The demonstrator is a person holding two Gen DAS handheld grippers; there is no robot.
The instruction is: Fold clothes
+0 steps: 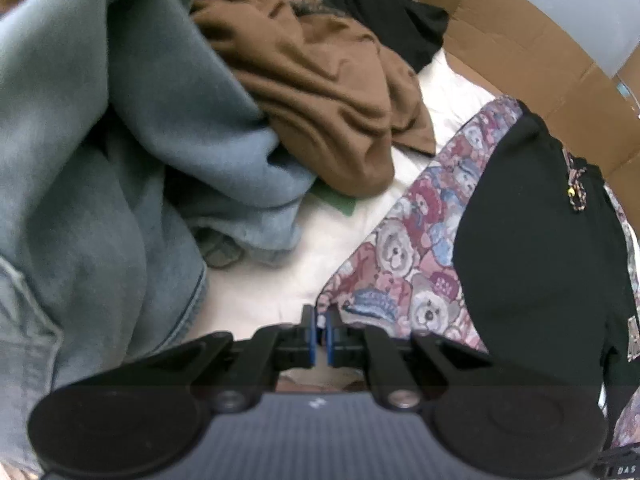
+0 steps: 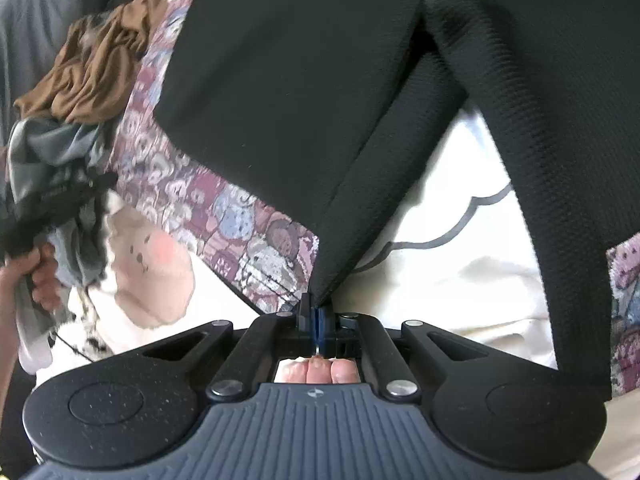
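The black garment [image 2: 312, 80] hangs stretched in front of the right gripper [image 2: 317, 312], whose fingers are closed tight on a pinched fold of its ribbed fabric. It lies over a teddy-bear print cloth [image 1: 404, 248], whose corner the left gripper [image 1: 320, 334] has clamped between nearly closed fingers. Both rest on a white bed sheet [image 1: 272, 280]. Beyond lie a light blue sweatshirt [image 1: 132, 128] and a crumpled brown garment [image 1: 320, 92], with a cardboard box [image 1: 532, 48] behind.
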